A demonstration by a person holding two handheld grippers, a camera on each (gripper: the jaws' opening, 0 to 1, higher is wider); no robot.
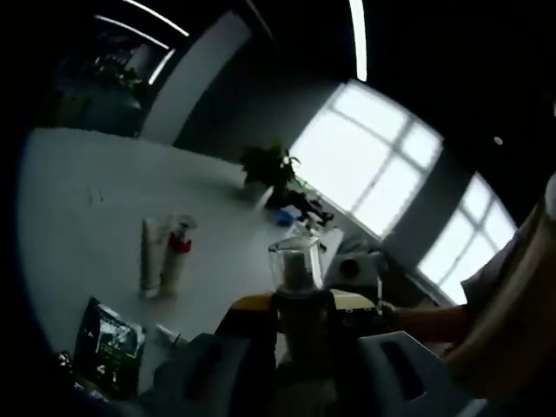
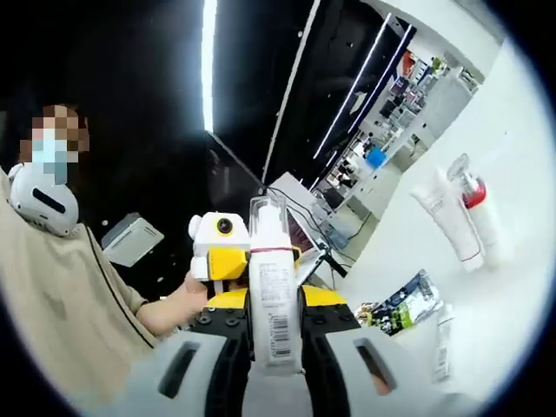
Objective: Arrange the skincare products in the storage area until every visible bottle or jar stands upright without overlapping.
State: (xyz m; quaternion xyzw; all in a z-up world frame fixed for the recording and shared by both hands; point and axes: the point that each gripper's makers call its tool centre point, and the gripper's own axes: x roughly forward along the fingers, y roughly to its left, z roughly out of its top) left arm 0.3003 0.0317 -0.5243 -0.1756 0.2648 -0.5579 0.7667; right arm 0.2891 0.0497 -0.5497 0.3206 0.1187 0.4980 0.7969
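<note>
I can make out a barcode and small print on the white bottle (image 2: pixel 272 300) (too blurred to read), nothing else legible.

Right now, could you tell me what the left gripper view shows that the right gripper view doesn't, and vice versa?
Left gripper view: a potted plant at the far edge of the white table, with bright windows behind it.

Right gripper view: a person in a beige top and stocked shelving in the background.

Both: the clear-capped bottle held up close, and on the table a white tube lying beside a red-collared pump bottle, plus a dark sachet.
</note>
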